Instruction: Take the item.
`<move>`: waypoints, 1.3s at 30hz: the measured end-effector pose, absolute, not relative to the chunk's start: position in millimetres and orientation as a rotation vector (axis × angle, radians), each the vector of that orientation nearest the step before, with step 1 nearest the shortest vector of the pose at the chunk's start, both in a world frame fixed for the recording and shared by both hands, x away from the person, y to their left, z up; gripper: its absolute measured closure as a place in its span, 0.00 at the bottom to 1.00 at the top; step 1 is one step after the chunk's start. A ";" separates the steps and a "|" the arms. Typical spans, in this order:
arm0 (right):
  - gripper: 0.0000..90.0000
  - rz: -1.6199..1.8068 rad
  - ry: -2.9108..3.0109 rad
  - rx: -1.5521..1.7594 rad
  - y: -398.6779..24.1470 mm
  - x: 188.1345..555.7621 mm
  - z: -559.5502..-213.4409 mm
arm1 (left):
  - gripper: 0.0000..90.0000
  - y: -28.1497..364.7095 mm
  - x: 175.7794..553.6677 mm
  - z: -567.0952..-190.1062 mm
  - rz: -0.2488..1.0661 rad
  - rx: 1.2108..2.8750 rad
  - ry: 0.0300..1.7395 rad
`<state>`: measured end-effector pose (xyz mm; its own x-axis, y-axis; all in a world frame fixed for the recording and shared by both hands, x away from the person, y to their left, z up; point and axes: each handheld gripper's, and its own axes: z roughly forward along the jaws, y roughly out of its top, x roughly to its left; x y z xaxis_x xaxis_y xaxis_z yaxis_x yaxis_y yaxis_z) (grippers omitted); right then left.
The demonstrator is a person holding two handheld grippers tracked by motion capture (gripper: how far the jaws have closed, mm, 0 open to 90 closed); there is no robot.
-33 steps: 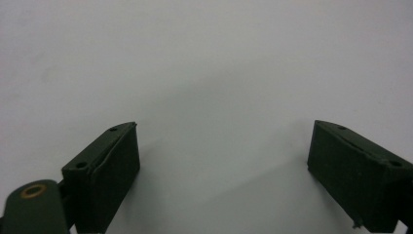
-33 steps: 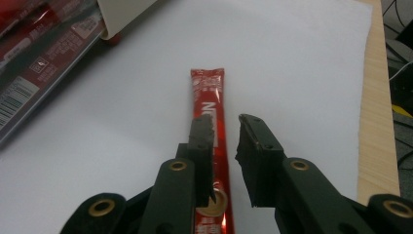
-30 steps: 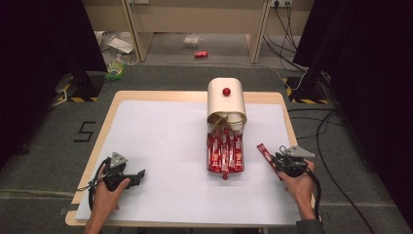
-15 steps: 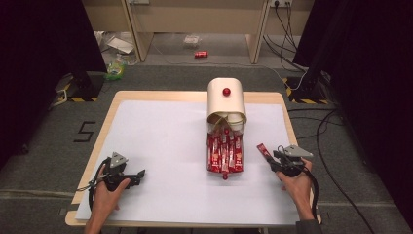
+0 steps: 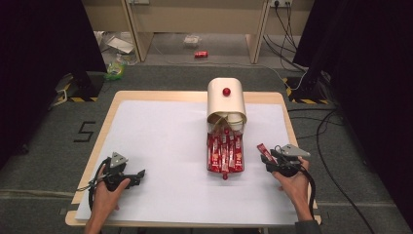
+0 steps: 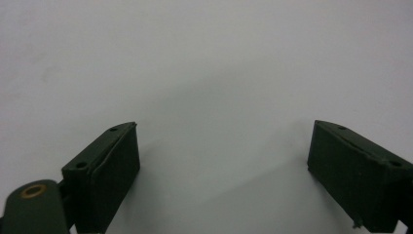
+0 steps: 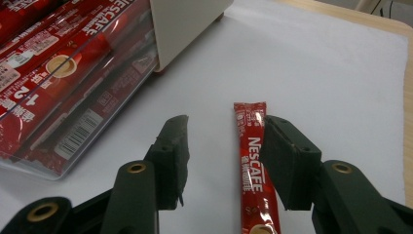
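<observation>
red foil catches the eye first: a single coffee stick (image 7: pixel 253 165) lies flat on the white sheet (image 5: pixel 160 146) at the right side of the table, and the right gripper (image 7: pixel 224 141) is right over it. its jaws have just been opening, and now they stand about half spread, with the stick lying between them. the stick runs close along the inner face of one jaw, maybe brushing it, but the other jaw stands clear and nothing is pinched. in the high view that same stick (image 5: pixel 265 152) pokes out toward the far left from the right gripper (image 5: pixel 278 158), with the person's right hand (image 5: pixel 292 183) wrapped around the handle.

over on the near left, the left gripper (image 6: pixel 221 146) has its jaws spread wide, with plain white sheet between them and nothing held. from above, the left gripper (image 5: pixel 134 176) rests low on the sheet in the left hand (image 5: pixel 108 192).

in the middle sits a cream dispenser (image 5: pixel 226 100) with a red knob, and a clear tray (image 5: pixel 224 153) of more red sticks reaches out from it toward the near edge, just left of the loose stick.

the wooden table (image 5: pixel 287 114) stands on grey carpet (image 5: pixel 44 161), with cables (image 5: pixel 336 146) trailing on the right and a red can (image 5: pixel 200 54) on the floor beyond.
</observation>
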<state>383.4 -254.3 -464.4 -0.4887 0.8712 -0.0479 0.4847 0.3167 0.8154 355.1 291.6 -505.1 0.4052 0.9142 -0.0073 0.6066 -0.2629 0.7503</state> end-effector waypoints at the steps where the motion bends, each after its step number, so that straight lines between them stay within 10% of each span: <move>1: 0.57 1.051 2.100 1.199 -253.7 383.3 -464.4 | 0.12 291.6 355.1 -505.1 0.575 1.980 1.292; 39: 0.49 1.095 2.129 1.085 -235.6 371.3 -459.9 | 0.12 291.7 355.4 -505.1 0.571 1.979 1.294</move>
